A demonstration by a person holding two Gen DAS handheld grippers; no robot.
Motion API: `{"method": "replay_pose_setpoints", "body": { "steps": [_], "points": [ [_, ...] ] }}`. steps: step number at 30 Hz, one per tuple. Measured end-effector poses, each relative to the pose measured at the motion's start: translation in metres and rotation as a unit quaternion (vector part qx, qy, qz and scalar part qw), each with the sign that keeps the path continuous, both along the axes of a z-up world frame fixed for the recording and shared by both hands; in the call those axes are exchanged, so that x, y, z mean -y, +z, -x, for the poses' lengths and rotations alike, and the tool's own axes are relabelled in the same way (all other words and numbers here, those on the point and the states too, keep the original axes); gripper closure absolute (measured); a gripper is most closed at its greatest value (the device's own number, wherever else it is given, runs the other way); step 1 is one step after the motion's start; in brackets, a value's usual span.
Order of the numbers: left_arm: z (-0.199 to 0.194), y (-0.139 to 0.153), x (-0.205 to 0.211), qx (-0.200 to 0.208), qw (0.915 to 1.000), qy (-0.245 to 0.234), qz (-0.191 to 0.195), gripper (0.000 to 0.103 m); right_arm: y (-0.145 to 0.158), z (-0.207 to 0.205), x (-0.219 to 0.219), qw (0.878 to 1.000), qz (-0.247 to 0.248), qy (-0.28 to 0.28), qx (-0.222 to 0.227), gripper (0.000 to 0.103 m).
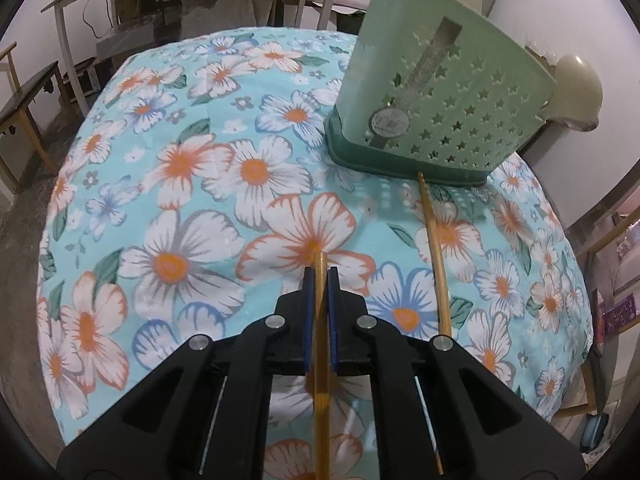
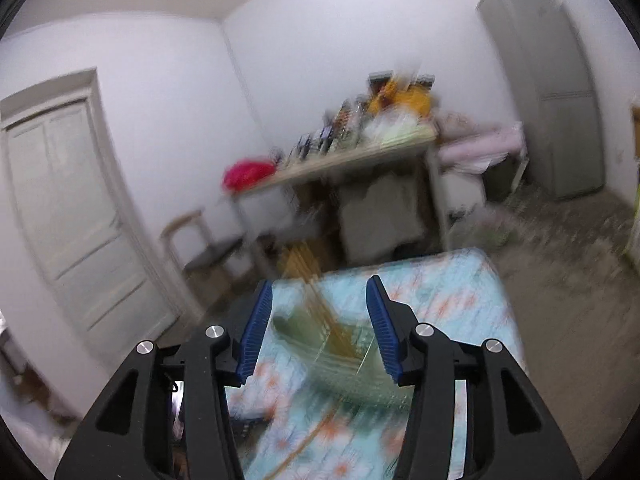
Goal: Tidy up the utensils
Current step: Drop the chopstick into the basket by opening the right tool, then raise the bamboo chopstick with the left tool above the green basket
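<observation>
So left tongs (image 1: 320, 276) are clamped on one chopstick (image 1: 321, 360), its long axis running straight along the fingers and pointing ahead over the bench (image 1: 180, 184). Green holder (image 1: 436, 92) sits ahead and to the right — second chopstick (image 1: 434, 256) lies loose on the cloth, tip just at the holder's base, right of the left tongs. Right tongs (image 2: 320, 320) stand about half open, nothing pressed between them; that view is blurred, holder below and ahead of them.

Two wooden chopsticks are showing in the left wrist view, one chopstick (image 1: 321, 320) sitting between the fingers and one second chopstick (image 1: 434, 252) lying on the flowered surface (image 1: 180, 200), while one green star-holed holder (image 1: 432, 100) is standing beyond them.
</observation>
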State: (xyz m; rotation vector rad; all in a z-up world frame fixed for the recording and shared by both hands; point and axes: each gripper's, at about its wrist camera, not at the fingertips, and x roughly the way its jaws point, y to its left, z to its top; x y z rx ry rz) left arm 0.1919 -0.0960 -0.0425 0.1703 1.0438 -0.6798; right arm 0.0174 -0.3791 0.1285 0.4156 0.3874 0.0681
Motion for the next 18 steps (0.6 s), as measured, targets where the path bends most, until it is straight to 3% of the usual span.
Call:
{"method": "replay_pose_setpoints", "body": {
  "steps": [4,9,18],
  "points": [
    [-0.001,0.016,-0.005,0.002,0.9999,0.003,0.014,0.098,-0.058,0.006,-0.024,0.996,-0.027,0.028,-0.074,0.055],
    [0.003,0.054,-0.011,0.025,0.9988,-0.005,0.042,0.098,-0.124,0.012,-0.030,0.982,-0.084,0.033,-0.165,0.055],
    [0.018,0.128,-0.013,0.083,0.9920,-0.030,0.090,0.098,-0.149,0.006,-0.029,0.974,-0.102,0.029,-0.199,0.055]
  ]
}}
